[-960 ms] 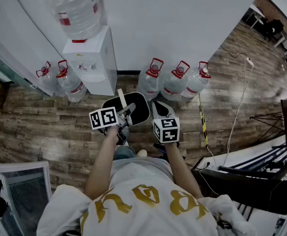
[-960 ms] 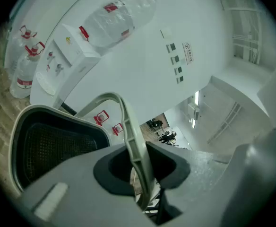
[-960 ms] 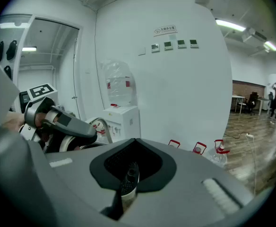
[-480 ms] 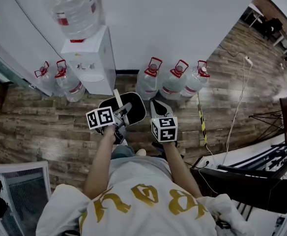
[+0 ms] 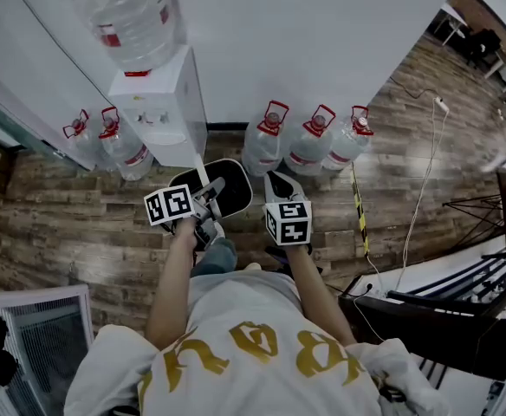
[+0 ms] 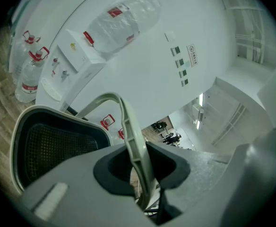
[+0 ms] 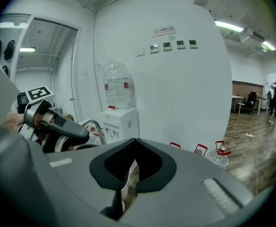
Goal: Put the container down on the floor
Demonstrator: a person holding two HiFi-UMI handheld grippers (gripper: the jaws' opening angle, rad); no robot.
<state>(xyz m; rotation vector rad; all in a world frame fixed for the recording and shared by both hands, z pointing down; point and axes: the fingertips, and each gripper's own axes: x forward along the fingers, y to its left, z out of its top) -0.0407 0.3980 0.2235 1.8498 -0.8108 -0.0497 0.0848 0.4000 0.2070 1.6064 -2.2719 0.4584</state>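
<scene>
Wood floor (image 5: 80, 224), red-labelled water bottles (image 5: 309, 150), left hand-held gripper (image 6: 140, 174) clamping container (image 5: 236, 193) handle (image 6: 127, 122)

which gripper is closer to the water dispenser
Left. The left gripper holds the container by its handle, close to the water dispenser; the right gripper is at the container's far side.

head view dim | gripper views brighter, fisheye, black corners | ceiling strip (image 7: 228, 26) glares | left gripper (image 6: 141, 168) perhaps soft
</scene>
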